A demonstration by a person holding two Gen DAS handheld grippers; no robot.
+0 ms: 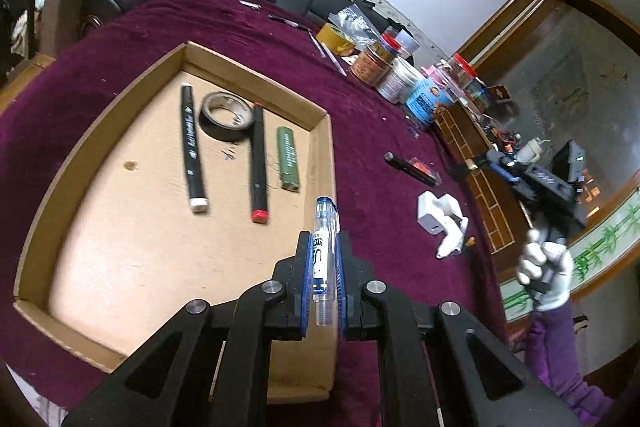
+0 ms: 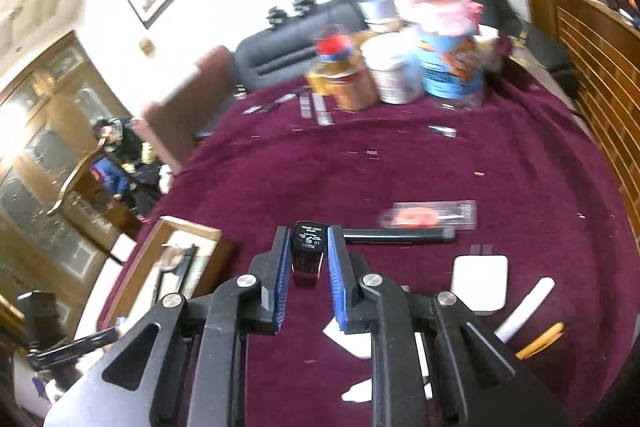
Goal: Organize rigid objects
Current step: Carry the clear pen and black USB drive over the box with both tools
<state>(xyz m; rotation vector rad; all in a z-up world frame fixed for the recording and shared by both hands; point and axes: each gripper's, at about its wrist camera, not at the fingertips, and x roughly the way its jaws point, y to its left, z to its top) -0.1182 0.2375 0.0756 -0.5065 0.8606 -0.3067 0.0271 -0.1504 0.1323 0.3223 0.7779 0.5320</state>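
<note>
In the left wrist view, the left tongs [image 1: 323, 247] were clamped on a clear plastic pen with blue ends [image 1: 324, 251], held over the right wall of a shallow brown cardboard tray [image 1: 320, 131] on the desk's maroon cloth [image 1: 376, 131]. Inside the tray lay a black marker with a white cap [image 1: 191, 147], a grey roll of tape [image 1: 226, 115], a black marker with a red cap [image 1: 258, 163] and a green lighter [image 1: 289, 159], side by side. A white charger block [image 1: 431, 213] sat on the cloth to the right.

In the right wrist view, the right tongs [image 2: 308, 251] gripped a small dark lipstick tube with a black labelled end [image 2: 307, 253] above the cloth. Just beyond lay a long black stick [image 2: 400, 235] and a clear packet with red contents [image 2: 432, 215]. Blurred jars [image 2: 400, 67] crowded the far edge.
</note>
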